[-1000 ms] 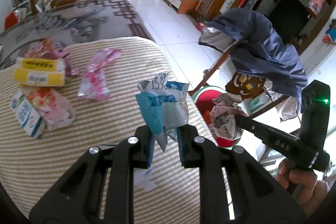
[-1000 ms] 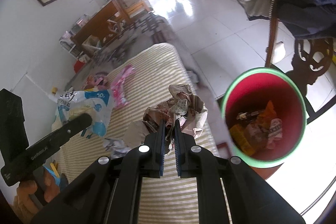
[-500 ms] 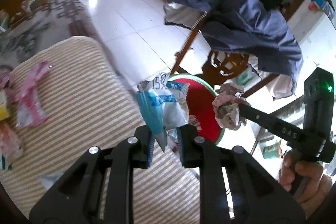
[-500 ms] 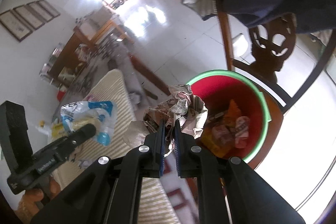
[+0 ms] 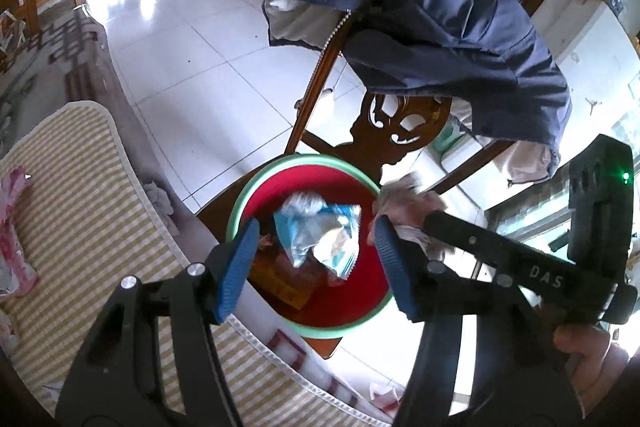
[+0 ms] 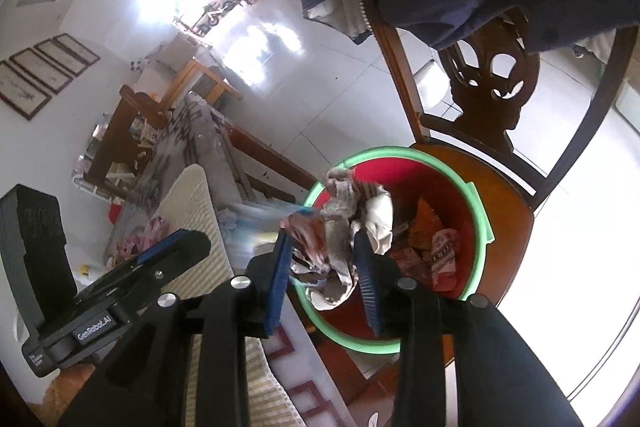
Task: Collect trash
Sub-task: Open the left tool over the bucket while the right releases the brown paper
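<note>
A red bin with a green rim (image 5: 280, 163) (image 6: 480, 211) stands on a wooden chair seat beside the table. My left gripper (image 5: 316, 227) hangs over it with its jaws opening. A crumpled blue and silver wrapper (image 5: 320, 239) falls free between them, touching neither pad. My right gripper (image 6: 320, 239) is over the bin's near rim, its jaws also opening. A crumpled paper wad (image 6: 340, 227) sits loose in the gap, blurred. In the left wrist view the right gripper (image 5: 424, 223) comes in from the right. The bin holds several packets.
A carved wooden chair (image 5: 396, 123) carries the bin, with a dark blue jacket (image 5: 440, 27) draped over its back. The table with a striped cloth (image 5: 80, 207) lies to the left, with a pink wrapper (image 5: 12, 227) on it. White tiled floor lies beyond.
Both grippers swung from above the table to above the bin. Both were shut on their trash and now stand apart. The blue wrapper has left the left pads and drops.
</note>
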Action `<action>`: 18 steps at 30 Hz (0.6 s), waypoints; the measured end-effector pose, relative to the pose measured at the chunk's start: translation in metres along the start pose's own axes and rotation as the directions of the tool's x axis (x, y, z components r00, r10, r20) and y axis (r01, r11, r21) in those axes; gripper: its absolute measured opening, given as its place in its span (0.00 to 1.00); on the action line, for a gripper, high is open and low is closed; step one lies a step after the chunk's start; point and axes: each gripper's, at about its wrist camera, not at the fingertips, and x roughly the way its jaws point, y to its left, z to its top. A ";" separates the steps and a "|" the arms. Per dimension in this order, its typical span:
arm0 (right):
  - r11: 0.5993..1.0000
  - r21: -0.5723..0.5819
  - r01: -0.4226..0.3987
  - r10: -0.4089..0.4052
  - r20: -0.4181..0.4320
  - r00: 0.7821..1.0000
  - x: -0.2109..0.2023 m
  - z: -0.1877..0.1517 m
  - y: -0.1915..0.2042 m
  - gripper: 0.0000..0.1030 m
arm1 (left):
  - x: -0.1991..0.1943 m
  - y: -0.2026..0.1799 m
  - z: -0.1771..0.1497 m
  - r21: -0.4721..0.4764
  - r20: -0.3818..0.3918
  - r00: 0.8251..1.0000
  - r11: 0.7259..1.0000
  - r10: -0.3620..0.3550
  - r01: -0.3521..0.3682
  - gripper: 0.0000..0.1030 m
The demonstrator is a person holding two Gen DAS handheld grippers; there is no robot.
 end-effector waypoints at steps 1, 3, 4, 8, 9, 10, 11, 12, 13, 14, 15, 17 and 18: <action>1.000 0.003 0.004 -0.004 -0.003 1.000 0.001 0.000 -0.001 0.32 | -0.001 0.000 0.000 0.006 0.001 1.000 1.000 0.008 -0.008 0.55; 1.000 0.012 0.005 -0.005 -0.007 1.000 0.003 0.001 -0.002 0.32 | -0.004 0.000 0.000 0.010 0.006 1.000 1.000 0.017 -0.018 0.55; 1.000 0.013 0.005 -0.005 -0.011 1.000 0.004 0.001 -0.001 0.32 | -0.008 0.002 -0.001 0.009 0.012 1.000 1.000 0.028 -0.028 0.55; 0.999 -0.008 0.041 -0.041 -0.020 0.999 0.007 -0.001 0.003 0.54 | -0.019 0.010 -0.004 -0.023 0.025 0.998 0.998 0.062 -0.061 0.57; 0.999 -0.009 0.054 -0.054 -0.020 0.998 0.007 -0.002 0.004 0.54 | -0.022 0.014 -0.006 -0.042 0.026 0.997 0.996 0.074 -0.073 0.57; 0.998 -0.003 0.058 -0.059 -0.023 0.998 0.007 -0.004 0.003 0.54 | -0.024 0.017 -0.009 -0.061 0.023 0.996 0.995 0.082 -0.080 0.57; 0.998 0.002 0.058 -0.058 -0.022 0.998 0.005 -0.006 0.003 0.54 | -0.026 0.019 -0.011 -0.078 0.022 0.996 0.993 0.086 -0.084 0.57; 0.998 0.005 0.060 -0.060 -0.018 0.998 0.004 -0.008 0.002 0.56 | -0.029 0.023 -0.016 -0.109 0.019 0.996 0.991 0.087 -0.084 0.58; 0.997 0.008 0.070 -0.070 -0.011 0.997 0.001 -0.011 0.002 0.60 | -0.030 0.025 -0.020 -0.125 0.015 0.996 0.989 0.084 -0.081 0.59; 0.997 0.008 0.078 -0.078 -0.007 0.997 -0.002 -0.013 0.001 0.62 | -0.030 0.026 -0.024 -0.139 0.006 0.997 0.987 0.080 -0.078 0.60; 0.996 0.012 0.087 -0.087 -0.001 0.996 -0.006 -0.017 0.000 0.62 | -0.031 0.027 -0.027 -0.146 -0.002 0.997 0.986 0.077 -0.077 0.60; 0.995 0.024 0.095 -0.095 0.007 0.995 -0.012 -0.022 -0.002 0.62 | -0.033 0.025 -0.035 -0.153 -0.020 0.997 0.985 0.077 -0.079 0.60; 0.995 0.032 0.100 -0.100 0.012 0.995 -0.015 -0.024 -0.004 0.63 | -0.035 0.024 -0.038 -0.161 -0.022 0.997 0.984 0.070 -0.072 0.60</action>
